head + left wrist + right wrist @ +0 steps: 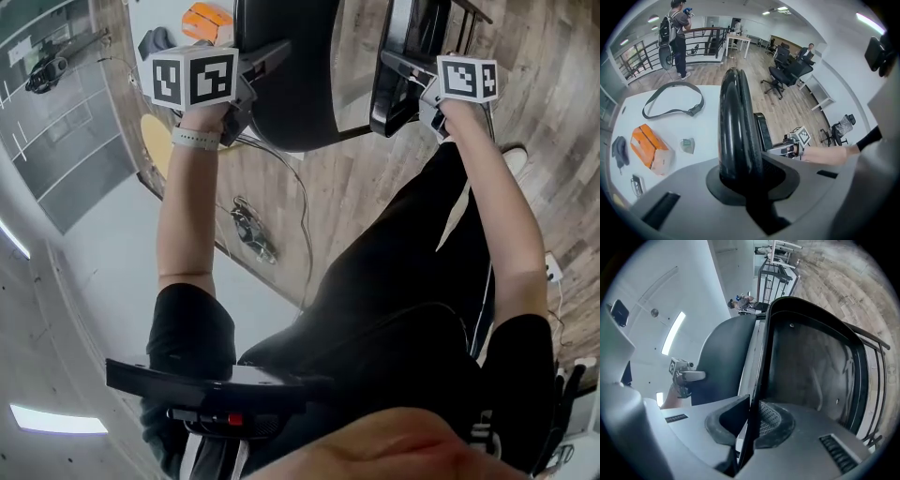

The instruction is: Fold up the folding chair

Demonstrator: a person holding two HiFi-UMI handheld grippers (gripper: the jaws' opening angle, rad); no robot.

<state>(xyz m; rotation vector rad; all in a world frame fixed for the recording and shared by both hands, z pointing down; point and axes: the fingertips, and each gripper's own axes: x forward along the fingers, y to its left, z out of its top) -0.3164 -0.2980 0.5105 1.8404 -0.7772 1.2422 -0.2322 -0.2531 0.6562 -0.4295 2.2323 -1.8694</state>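
The folding chair is black, and I hold it with both grippers. In the left gripper view its thick rounded backrest (735, 117) stands upright between my jaws, and the left gripper (740, 180) is shut on it. The right gripper (751, 425) is shut on the thin front edge of the seat (811, 366), whose panel rises almost upright in front of the camera, close beside the backrest (724, 357). From the head view the backrest (286, 80) and seat (405, 56) hang side by side over the wooden floor, between the left gripper (246, 89) and right gripper (427, 94).
A white table (708, 136) to the left carries an orange box (649, 150), a black strap (670, 101) and small items. Office chairs (787, 75) stand further back, and a person (675, 33) stands by a railing. A cable (253, 230) lies at the table's edge.
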